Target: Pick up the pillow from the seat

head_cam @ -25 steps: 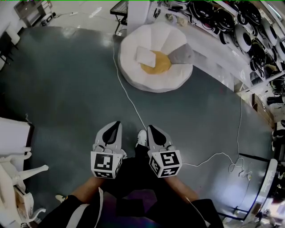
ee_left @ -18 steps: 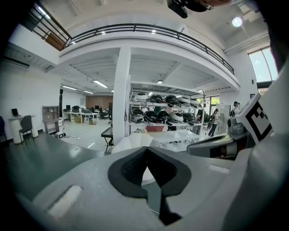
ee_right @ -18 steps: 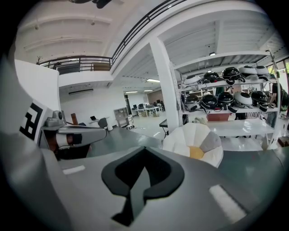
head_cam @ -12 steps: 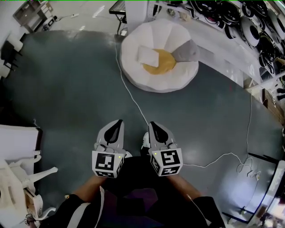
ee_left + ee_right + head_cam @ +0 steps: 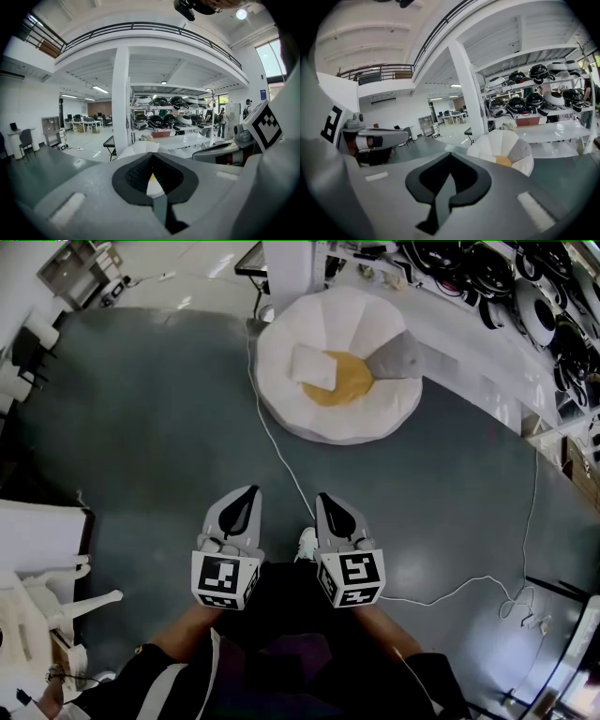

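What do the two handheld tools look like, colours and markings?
The left tool and right tool match: light grey tapered shells, black inner pads, each backed by a white cube with black square markers. No cables visible on them. The person wears dark clothing.

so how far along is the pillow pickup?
Done: nothing yet. The white pillow lies on the flower-shaped seat. In hand: nothing. The left gripper and right gripper are both shut and empty, held over the dark floor, well short of the seat. Left: approach, open a gripper, grasp the pillow, lift it.
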Demonstrator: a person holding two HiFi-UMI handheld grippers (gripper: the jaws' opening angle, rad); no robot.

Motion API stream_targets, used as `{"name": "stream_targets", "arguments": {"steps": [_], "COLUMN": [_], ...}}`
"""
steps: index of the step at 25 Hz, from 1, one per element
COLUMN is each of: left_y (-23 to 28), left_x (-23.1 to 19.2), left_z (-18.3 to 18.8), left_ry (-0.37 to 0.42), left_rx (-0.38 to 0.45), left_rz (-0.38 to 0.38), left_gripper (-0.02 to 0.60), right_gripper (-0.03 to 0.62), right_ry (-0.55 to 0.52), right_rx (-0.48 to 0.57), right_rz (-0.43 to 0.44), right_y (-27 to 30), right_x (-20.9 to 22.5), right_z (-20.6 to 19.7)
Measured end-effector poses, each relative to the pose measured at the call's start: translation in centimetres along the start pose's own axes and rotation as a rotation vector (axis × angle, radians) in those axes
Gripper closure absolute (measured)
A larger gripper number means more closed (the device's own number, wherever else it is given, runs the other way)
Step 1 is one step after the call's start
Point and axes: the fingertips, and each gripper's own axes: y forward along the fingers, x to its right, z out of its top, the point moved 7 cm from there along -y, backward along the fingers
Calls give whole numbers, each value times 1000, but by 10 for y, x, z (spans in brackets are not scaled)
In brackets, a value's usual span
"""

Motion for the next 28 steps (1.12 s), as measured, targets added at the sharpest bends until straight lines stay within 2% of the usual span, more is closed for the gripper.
{"name": "stream_targets", "arguments": {"steps": [13,20,28], "left_y": [42,74,134], "left_x": [23,11,-18], "left_z": [15,15,31], "left_ry": [27,18,9], "left_rx": [-7,-11,-15], "left_rz": [-47,-90,-150], "left_gripper": [580,580,580], "right_gripper": [592,592,592], "right_ry": [27,30,36], "right_rx": [0,-15,-33], "right_rz": [-26,-62,-119], "right_y": [3,24,70], "right_x": [41,56,78], "right_z": [7,10,33]}}
